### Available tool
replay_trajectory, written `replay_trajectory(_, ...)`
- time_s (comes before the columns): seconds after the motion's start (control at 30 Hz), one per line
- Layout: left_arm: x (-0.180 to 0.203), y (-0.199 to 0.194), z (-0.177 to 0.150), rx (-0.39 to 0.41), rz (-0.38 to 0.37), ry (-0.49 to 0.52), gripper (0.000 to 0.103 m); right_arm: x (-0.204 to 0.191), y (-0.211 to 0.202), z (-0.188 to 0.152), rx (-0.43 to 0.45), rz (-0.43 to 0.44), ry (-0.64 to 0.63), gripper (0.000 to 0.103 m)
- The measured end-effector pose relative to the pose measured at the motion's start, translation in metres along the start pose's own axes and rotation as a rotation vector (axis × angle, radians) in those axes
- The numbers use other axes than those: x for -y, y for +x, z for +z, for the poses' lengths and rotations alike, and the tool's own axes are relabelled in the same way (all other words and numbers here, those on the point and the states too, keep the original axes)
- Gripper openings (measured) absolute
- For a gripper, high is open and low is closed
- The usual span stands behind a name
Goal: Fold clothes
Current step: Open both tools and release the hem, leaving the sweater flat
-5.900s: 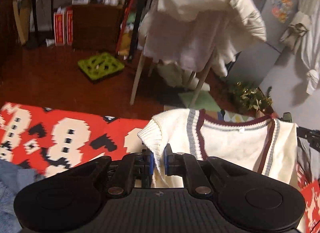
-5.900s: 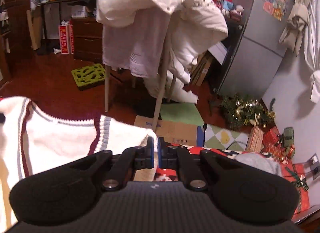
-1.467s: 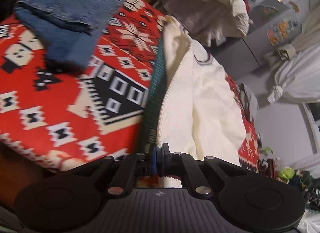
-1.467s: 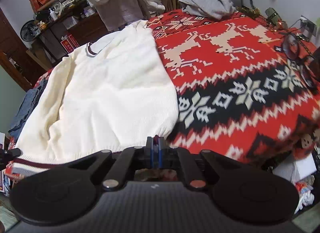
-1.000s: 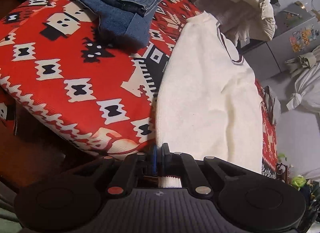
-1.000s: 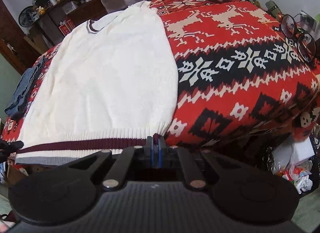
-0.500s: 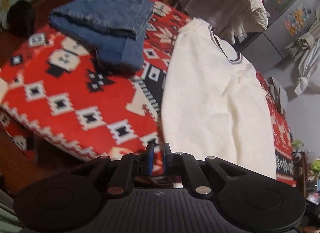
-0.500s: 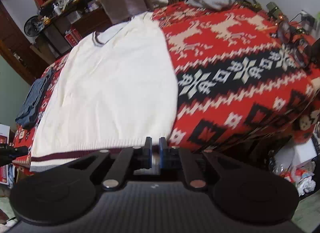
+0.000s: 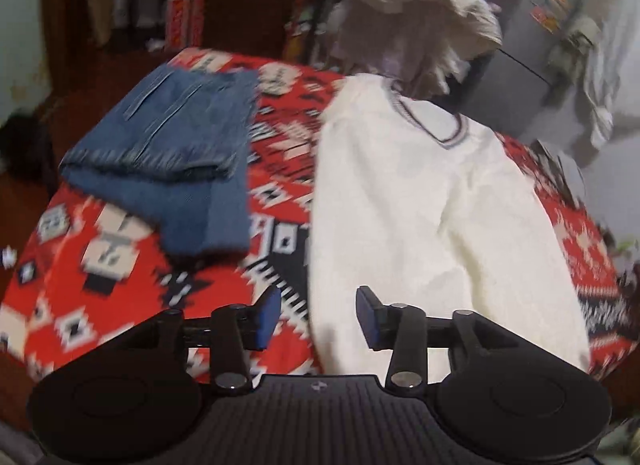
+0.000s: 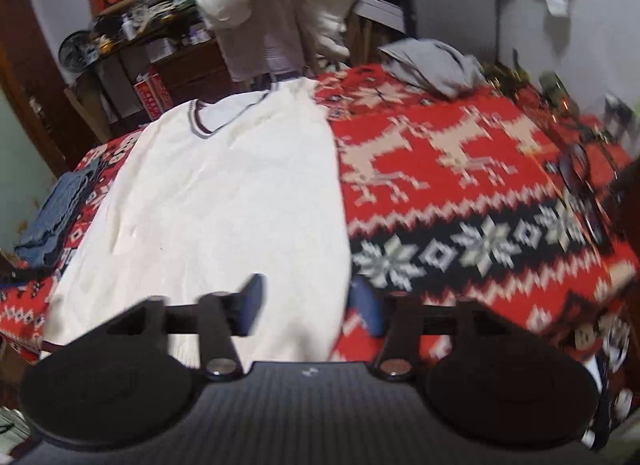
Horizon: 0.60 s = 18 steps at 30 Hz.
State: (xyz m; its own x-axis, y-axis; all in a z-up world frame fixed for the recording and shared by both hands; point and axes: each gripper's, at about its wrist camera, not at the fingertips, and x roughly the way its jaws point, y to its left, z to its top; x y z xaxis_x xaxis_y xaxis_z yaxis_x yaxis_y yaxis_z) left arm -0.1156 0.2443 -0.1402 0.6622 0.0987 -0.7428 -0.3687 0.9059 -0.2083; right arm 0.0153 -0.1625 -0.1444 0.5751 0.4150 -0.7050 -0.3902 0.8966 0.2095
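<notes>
A cream knit sweater (image 9: 424, 209) (image 10: 224, 193) with a maroon and grey V-neck lies flat on the red patterned blanket (image 9: 100, 265) (image 10: 460, 193), collar at the far end. My left gripper (image 9: 316, 313) hangs open above the sweater's near left hem corner, with nothing between its blue pads. My right gripper (image 10: 308, 305) is open too, over the near right hem corner, holding nothing. The hem itself is hidden behind the gripper bodies.
Folded blue jeans (image 9: 176, 153) (image 10: 56, 209) lie left of the sweater. A grey garment (image 10: 436, 65) sits crumpled at the far right corner. Glasses (image 10: 580, 177) rest near the blanket's right edge. A chair draped with white clothes (image 9: 408, 17) (image 10: 280, 13) stands behind.
Both grippers were shut on the sweater's hem corners and pulled it flat toward the near edge; both have let go, opened wide and lifted slightly. The sweater now lies spread.
</notes>
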Motion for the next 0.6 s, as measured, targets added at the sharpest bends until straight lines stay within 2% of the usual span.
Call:
replay_trajectory(0.07,0.012,0.006,0.001,0.003,-0.014,0.043,0.048,-0.012,0.010,0.004,0.012,0.009,-0.040,0.076)
replay_trajectory(0.13,0.023,0.016,0.001,-0.011,-0.023,0.074,0.054,-0.026,0.023,0.007,0.014,0.026,-0.072,0.090)
replay_trajectory(0.3,0.047,0.041,-0.001,-0.036,-0.012,0.131,0.075,-0.056,0.054,0.007,0.026,0.027,-0.172,0.102)
replay_trajectory(0.37,0.058,0.049,-0.004,-0.034,0.001,0.168,0.080,-0.065,0.067,0.005,0.026,0.019,-0.198,0.102)
replay_trajectory(0.57,0.075,0.074,-0.011,-0.037,0.063,0.228,0.082,-0.074,0.105,-0.003,-0.019,-0.038,-0.210,0.102)
replay_trajectory(0.6,0.076,0.078,-0.012,-0.042,0.068,0.232,0.085,-0.074,0.109,-0.005,-0.027,-0.053,-0.212,0.102)
